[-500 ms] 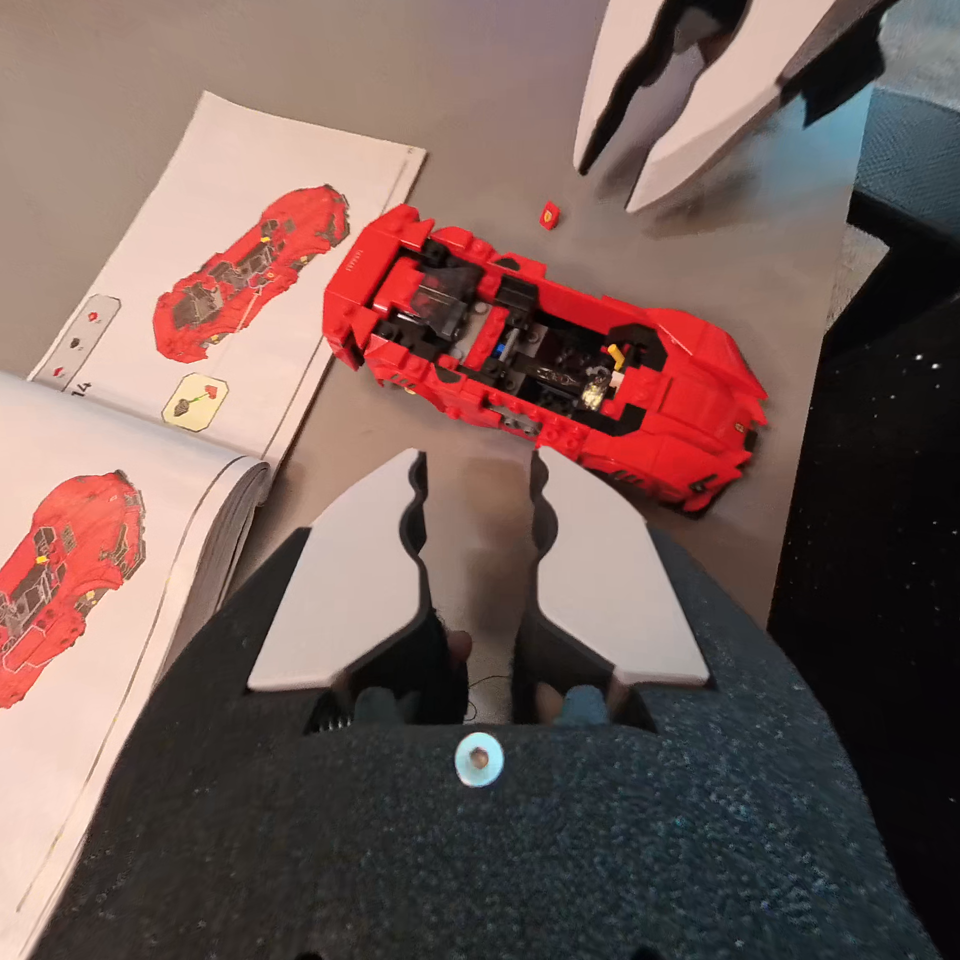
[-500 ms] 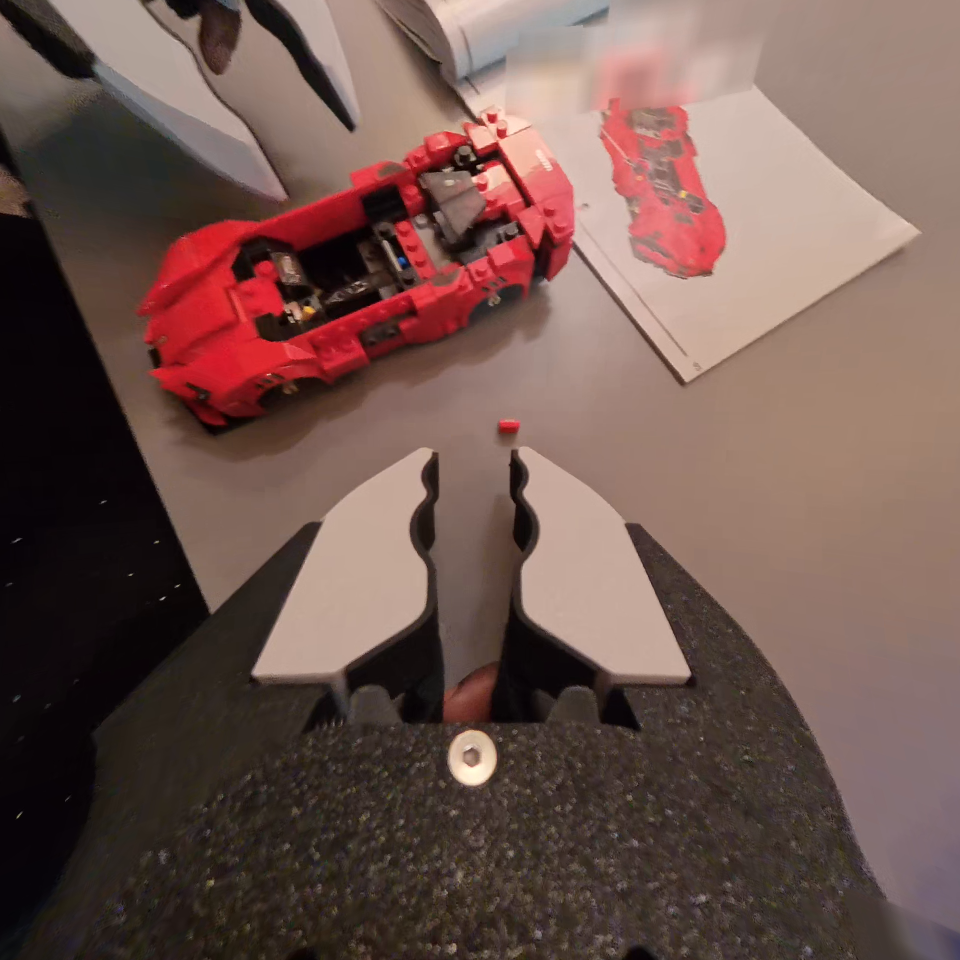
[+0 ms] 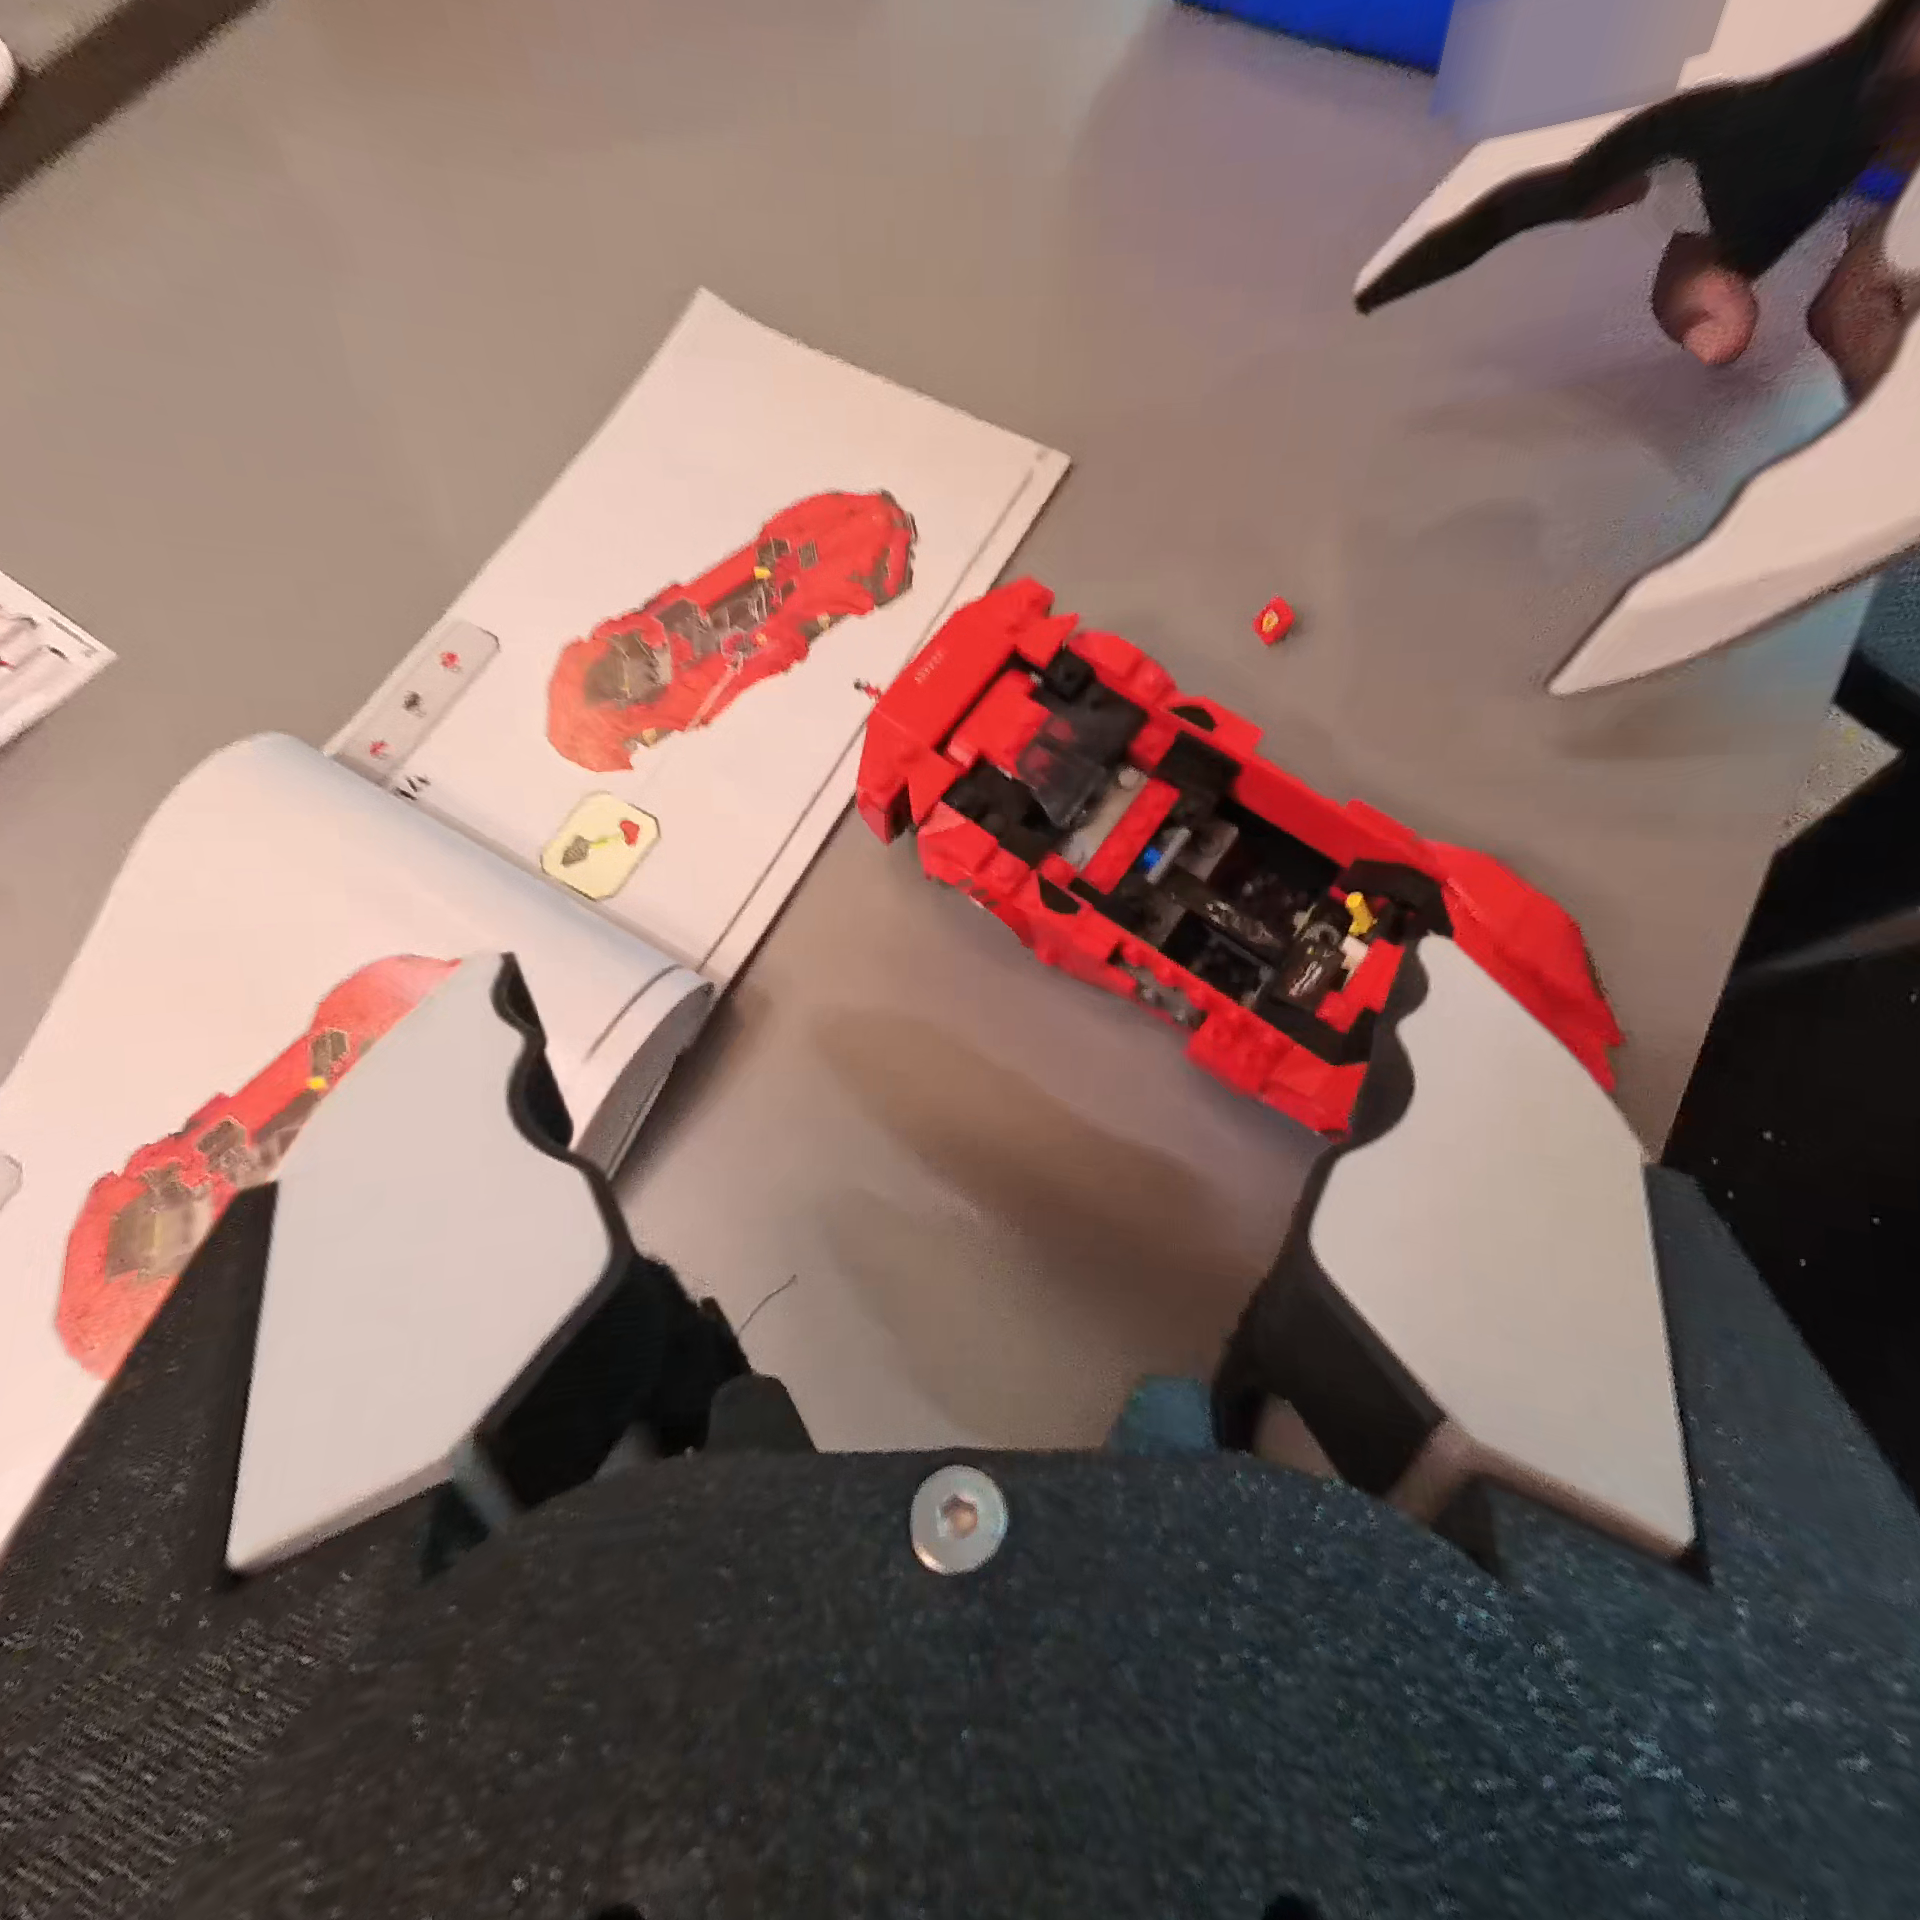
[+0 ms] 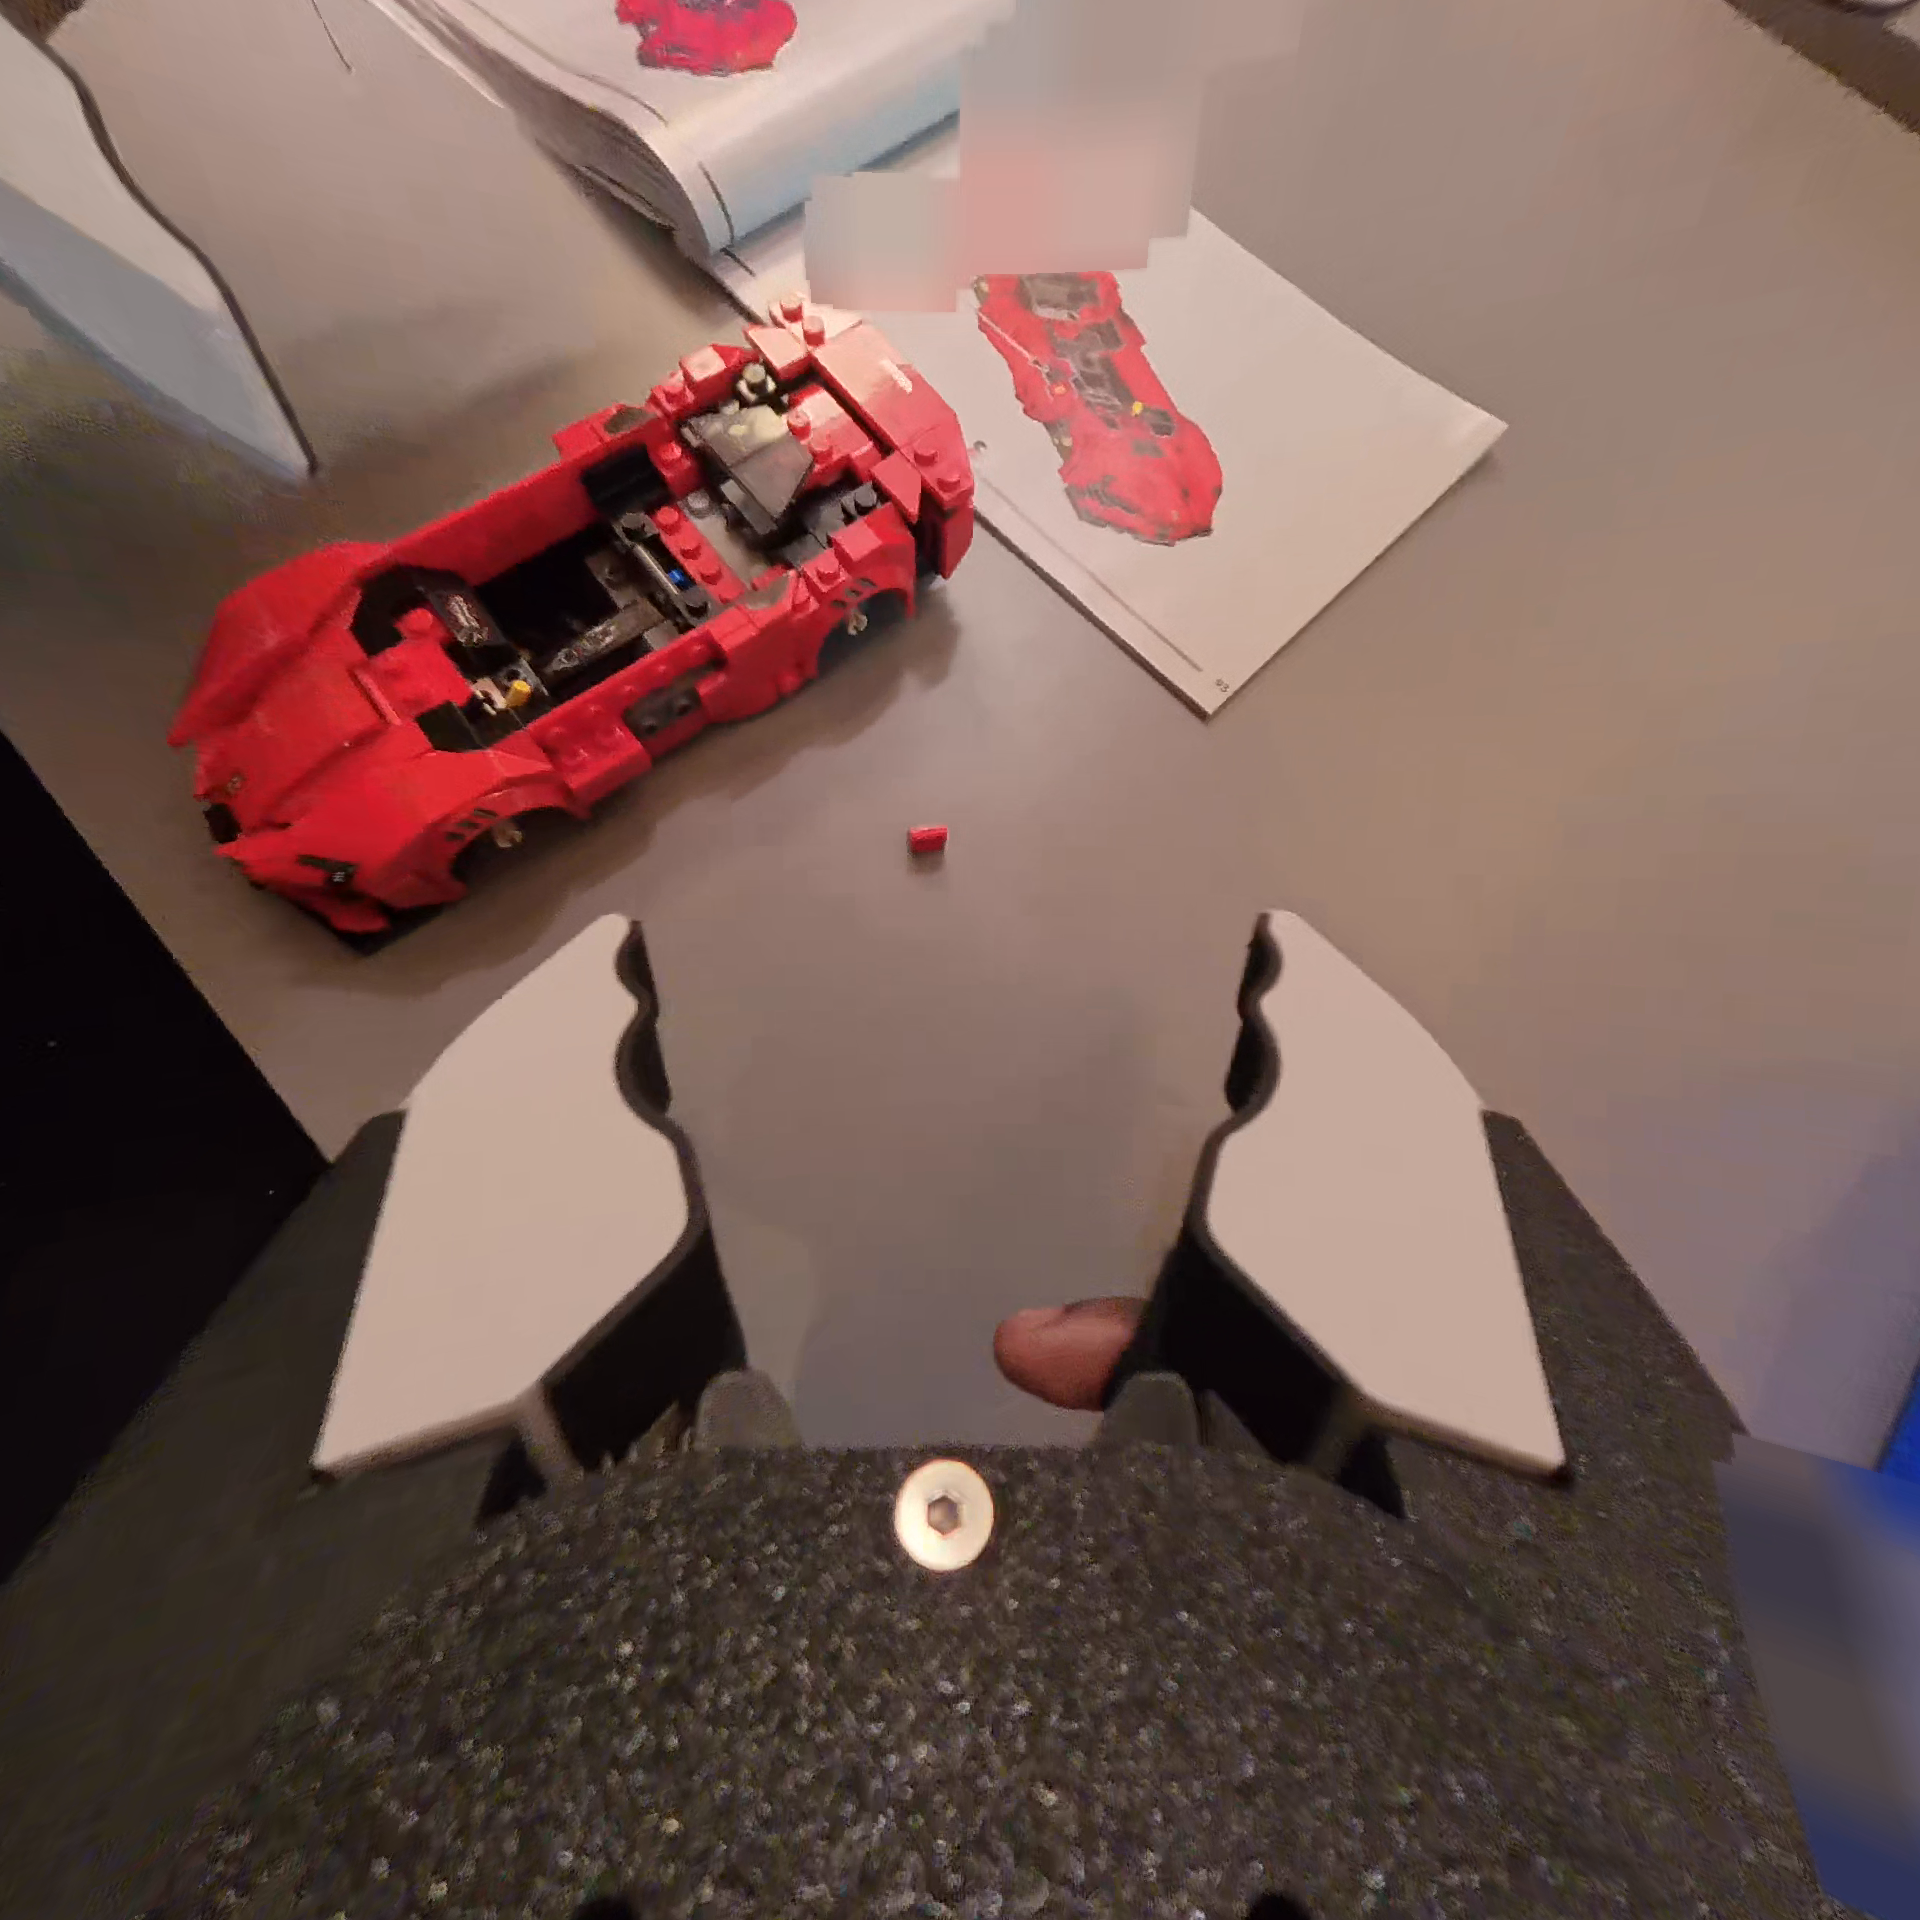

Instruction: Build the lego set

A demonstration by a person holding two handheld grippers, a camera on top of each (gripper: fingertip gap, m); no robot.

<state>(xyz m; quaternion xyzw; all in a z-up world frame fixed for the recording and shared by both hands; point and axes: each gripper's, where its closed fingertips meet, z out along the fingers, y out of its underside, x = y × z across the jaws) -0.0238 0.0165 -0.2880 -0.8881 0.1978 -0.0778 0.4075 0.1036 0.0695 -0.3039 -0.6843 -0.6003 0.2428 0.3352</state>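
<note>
1. Left gripper [image 3: 951, 961]: fingers spread wide, nothing between them, above bare grey table [image 3: 312, 312].
2. Right gripper [image 4: 940, 920]: spread wide too, empty.
3. Small red piece [image 4: 926, 838] lies on the table just ahead of the right tips, loose.
4. Red lego car [image 3: 1195, 842], roof open, sits ahead-right of the left gripper; right fingertip overlaps its nose.
5. Instruction booklet [image 3: 727, 499] open, ahead-left, beside the car's tail.

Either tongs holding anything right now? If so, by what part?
Nothing held. Left tongs and right tongs are both open and empty; the small red piece lies on the table.
</note>
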